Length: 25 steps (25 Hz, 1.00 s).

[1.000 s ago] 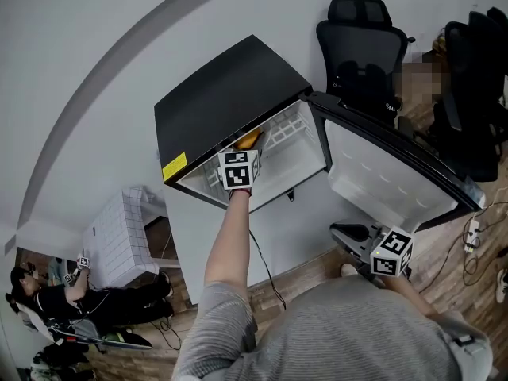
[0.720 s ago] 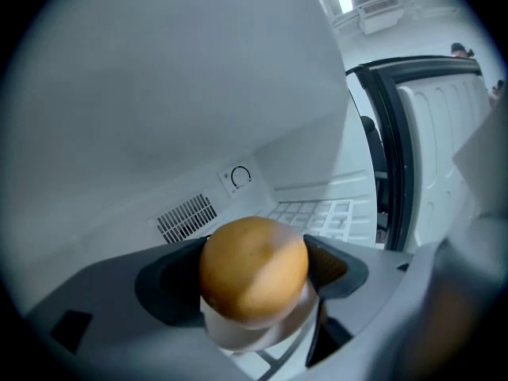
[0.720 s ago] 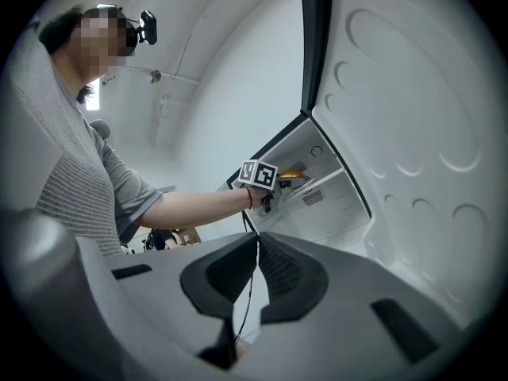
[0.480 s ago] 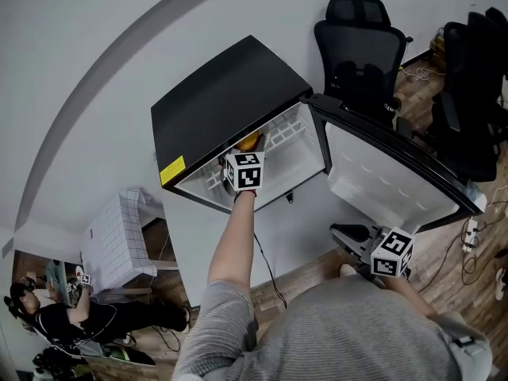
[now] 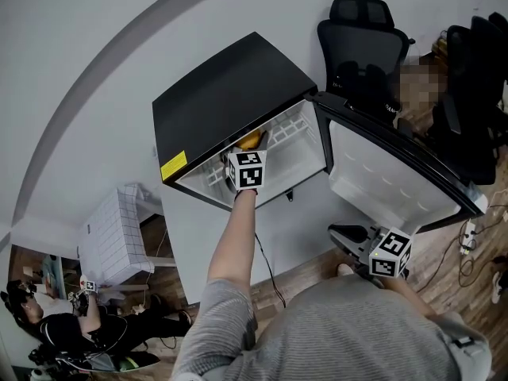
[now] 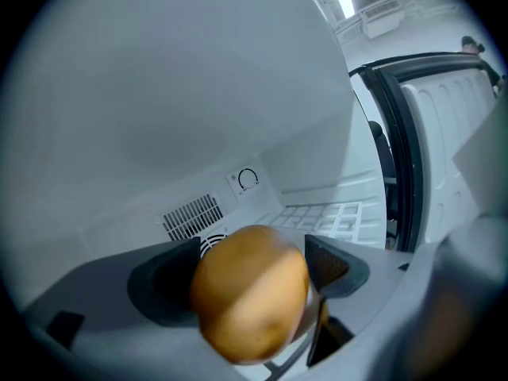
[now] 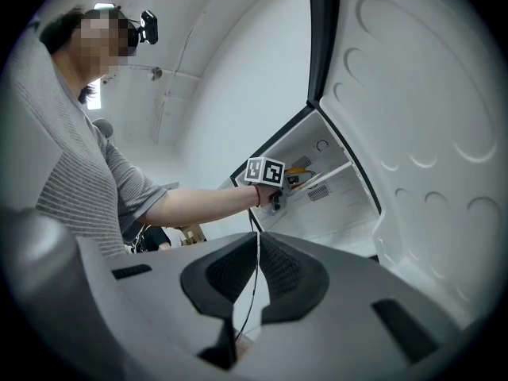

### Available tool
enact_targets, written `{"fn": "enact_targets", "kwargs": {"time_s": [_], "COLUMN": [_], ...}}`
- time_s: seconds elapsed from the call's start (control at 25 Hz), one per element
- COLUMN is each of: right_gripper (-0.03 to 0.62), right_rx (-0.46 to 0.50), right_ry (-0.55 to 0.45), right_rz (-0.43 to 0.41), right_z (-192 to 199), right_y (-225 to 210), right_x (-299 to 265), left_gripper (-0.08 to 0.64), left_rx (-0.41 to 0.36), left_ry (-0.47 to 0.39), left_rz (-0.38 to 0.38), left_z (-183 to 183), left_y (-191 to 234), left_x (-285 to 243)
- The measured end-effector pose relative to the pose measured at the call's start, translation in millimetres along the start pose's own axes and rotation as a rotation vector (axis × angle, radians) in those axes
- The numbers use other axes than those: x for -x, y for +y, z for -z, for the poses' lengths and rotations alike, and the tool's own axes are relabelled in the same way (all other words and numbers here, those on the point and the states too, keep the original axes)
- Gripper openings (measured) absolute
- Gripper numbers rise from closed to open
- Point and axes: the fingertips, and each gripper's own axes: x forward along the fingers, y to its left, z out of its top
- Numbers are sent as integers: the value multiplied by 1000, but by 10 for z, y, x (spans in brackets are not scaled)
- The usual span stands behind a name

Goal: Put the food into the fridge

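A small black fridge point(image 5: 230, 94) stands with its door point(image 5: 389, 173) swung open to the right. My left gripper point(image 5: 244, 145) reaches into the top of its white interior. That gripper point(image 6: 252, 272) is shut on a round yellow-brown piece of food point(image 6: 250, 292), held above a shelf and in front of the back wall's vent point(image 6: 194, 213) and dial point(image 6: 248, 179). The right gripper view shows the same food point(image 7: 296, 171) inside the fridge. My right gripper point(image 5: 341, 232) hangs low beside the open door, and its pads point(image 7: 230, 268) meet with nothing between them.
A white wire shelf point(image 5: 290, 125) crosses the fridge interior. Black office chairs point(image 5: 361, 46) stand behind the door. A white cabinet point(image 5: 115, 236) sits left of the fridge, with a cable point(image 5: 266, 268) running down the fridge front. A person point(image 5: 63, 332) sits on the floor at lower left.
My left gripper has edged slightly right at the fridge opening, still holding the food. The right gripper has stayed put. The person at lower left has shifted.
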Motion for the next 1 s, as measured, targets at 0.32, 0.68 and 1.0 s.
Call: {"fn": "enact_targets", "kwargs": {"time_s": [0.32, 0.68, 1.0], "right_gripper": [14, 14, 14], "right_rx": [2, 4, 12], "right_ry": [16, 22, 25], "right_rz": [-15, -28, -40], "right_z": [51, 82, 100], "right_y": [55, 115, 167], "right_x": [-20, -38, -59], "left_gripper": [488, 522, 522], "left_rx": [5, 23, 23], "left_ry": [-38, -54, -81], "left_rz": [-27, -28, -16], "left_z": [-17, 9, 32], "left_y": [39, 2, -74], "left_x": [57, 169, 329]}}
